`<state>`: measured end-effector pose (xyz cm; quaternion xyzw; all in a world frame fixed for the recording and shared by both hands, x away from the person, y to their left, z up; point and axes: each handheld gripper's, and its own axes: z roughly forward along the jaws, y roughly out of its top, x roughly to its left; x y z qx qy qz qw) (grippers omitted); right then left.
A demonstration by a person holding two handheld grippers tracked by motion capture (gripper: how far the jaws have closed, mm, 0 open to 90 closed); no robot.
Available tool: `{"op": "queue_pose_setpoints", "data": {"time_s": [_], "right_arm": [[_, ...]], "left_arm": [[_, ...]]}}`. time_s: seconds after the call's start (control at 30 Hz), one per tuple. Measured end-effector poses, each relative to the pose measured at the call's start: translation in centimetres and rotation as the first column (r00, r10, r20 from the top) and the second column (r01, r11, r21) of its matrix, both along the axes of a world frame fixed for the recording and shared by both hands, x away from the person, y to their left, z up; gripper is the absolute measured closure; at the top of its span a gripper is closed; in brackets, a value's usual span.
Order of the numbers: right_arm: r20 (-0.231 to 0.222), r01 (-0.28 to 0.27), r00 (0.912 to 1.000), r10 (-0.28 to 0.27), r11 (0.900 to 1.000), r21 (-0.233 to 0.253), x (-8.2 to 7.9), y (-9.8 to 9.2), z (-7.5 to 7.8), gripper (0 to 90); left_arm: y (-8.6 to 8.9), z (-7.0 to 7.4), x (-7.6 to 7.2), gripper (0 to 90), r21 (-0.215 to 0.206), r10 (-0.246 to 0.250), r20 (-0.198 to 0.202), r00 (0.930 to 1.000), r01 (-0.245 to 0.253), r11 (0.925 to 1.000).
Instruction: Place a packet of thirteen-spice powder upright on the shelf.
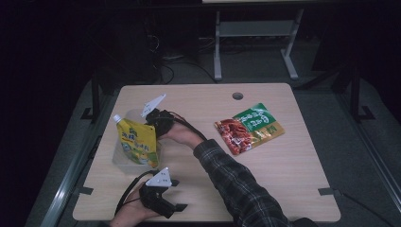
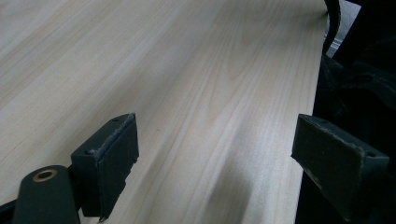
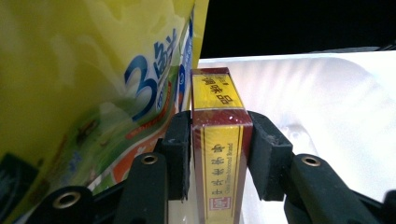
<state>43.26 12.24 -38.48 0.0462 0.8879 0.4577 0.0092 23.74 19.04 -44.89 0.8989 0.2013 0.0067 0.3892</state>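
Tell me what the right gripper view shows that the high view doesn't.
Right gripper view alone: a narrow yellow and dark red box clamped between the right gripper jaws, held over the white inside of a clear tub.

High view alone: the left gripper near the table's front edge, a red and green packet lying flat, and a plaid sleeve.

Both: the yellow spouted pouch in the tub, beside the right gripper.

dim room, lit table [image 1: 283, 156] | white glare right gripper view | soft focus
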Motion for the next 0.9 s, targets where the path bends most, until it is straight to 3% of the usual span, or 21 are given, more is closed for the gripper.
{"op": "queue_pose_setpoints", "data": {"time_s": [0.33, 0.53, 0.9], "right_arm": [[-0.011, 0.012, 0.9999, -0.012, 1.000, -0.024, -0.5, -1.8, 0.5, 46.9], [0.002, 0.030, 0.9996, -0.030, 0.999, -0.035, -1.0, -4.2, 1.0, 41.4], [-0.021, 0.089, 0.9957, -0.090, 0.995, -0.043, -2.1, -8.9, 1.2, 36.8]], "left_arm": [[0.1, 0.0, 0.0, 14.0, -0.003, 0.009, -0.008, 0.9999, -0.009, 1.0000], [0.0, 0.0, 0.1, 13.9, -0.010, 0.011, -0.013, 0.9999, -0.011, 0.9999], [-0.2, -0.1, 0.1, 14.2, -0.021, 0.015, -0.017, 0.9998, -0.015, 0.9997]]}}
